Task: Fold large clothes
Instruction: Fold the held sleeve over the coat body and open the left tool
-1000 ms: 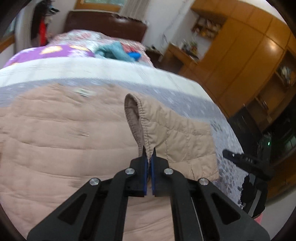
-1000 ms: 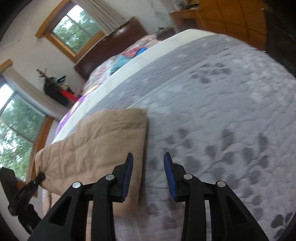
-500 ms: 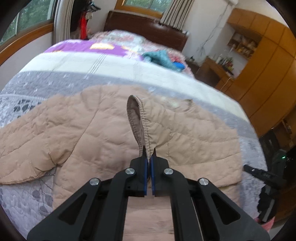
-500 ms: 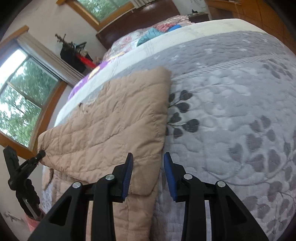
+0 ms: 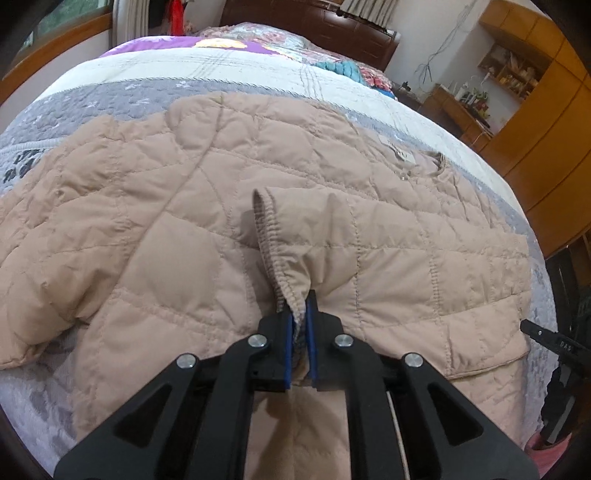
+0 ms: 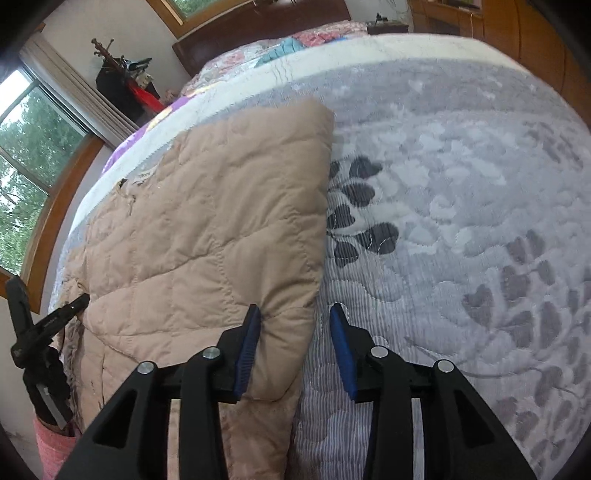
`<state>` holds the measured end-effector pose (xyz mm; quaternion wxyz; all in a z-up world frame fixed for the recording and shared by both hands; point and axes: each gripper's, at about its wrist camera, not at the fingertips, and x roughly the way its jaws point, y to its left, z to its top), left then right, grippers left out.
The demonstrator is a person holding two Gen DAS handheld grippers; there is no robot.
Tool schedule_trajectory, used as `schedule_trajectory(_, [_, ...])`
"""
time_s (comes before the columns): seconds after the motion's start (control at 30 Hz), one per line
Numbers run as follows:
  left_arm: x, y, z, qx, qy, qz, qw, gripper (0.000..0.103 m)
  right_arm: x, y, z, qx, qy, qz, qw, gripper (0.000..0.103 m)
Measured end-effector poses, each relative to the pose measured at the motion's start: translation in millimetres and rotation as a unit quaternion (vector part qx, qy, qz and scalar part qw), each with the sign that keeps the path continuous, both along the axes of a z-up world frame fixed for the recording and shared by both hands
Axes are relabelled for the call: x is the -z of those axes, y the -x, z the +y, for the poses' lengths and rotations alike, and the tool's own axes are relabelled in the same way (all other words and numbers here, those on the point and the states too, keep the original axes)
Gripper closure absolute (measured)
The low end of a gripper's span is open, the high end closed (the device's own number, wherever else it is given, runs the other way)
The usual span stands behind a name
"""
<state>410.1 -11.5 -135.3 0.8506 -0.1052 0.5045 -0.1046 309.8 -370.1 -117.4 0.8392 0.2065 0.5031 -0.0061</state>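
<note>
A large tan quilted jacket [image 5: 184, 229] lies spread on the bed. My left gripper [image 5: 300, 314] is shut on the elastic cuff of its sleeve [image 5: 271, 236], which lies folded across the jacket's body. In the right wrist view the jacket [image 6: 221, 229] shows with a folded edge at its right side. My right gripper [image 6: 295, 325] is open, its jaws astride the lower corner of that folded edge, just above the bedspread. The right gripper also shows at the right edge of the left wrist view [image 5: 554, 343].
The grey leaf-patterned bedspread [image 6: 461, 221] covers the bed to the right of the jacket. Pillows and a teal cloth [image 5: 340, 68] lie near the dark headboard [image 5: 314, 22]. Wooden cabinets [image 5: 546, 122] stand to the right, windows [image 6: 29, 140] to the left.
My left gripper has carried the sleeve cuff across and down onto the jacket's body. My right gripper has moved left to the jacket's folded edge, staying open.
</note>
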Motion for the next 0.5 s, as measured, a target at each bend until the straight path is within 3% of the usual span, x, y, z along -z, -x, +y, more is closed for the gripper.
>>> schedule_trajectory(0.1, [-23.2,6.9,10.2,-0.021,-0.006,-0.034,0.9992,0.083,-32.9,6.4,13.8,-0.001,0.040,-0.041,0.998,0.063])
schedule_trajectory(0.23, [-48.6,20.8,-8.6,0.002,-0.013,-0.065,0.9978,0.083,-44.6,-1.8,42.6,-0.034,0.027,-0.040,0.998,0.063])
schedule_trajectory(0.37, [-40.6,22.2,-35.3,0.032,-0.018,-0.049,0.9981,0.083,-32.9,-17.6,67.8,-0.051,0.038,-0.018,0.998,0.063])
schedule_trajectory(0.5, [-11.4,12.6,-45.3,0.035,-0.037,-0.016,0.9986,0.083,-9.2,-27.4,83.2,-0.055,0.049,0.008,0.997,0.064])
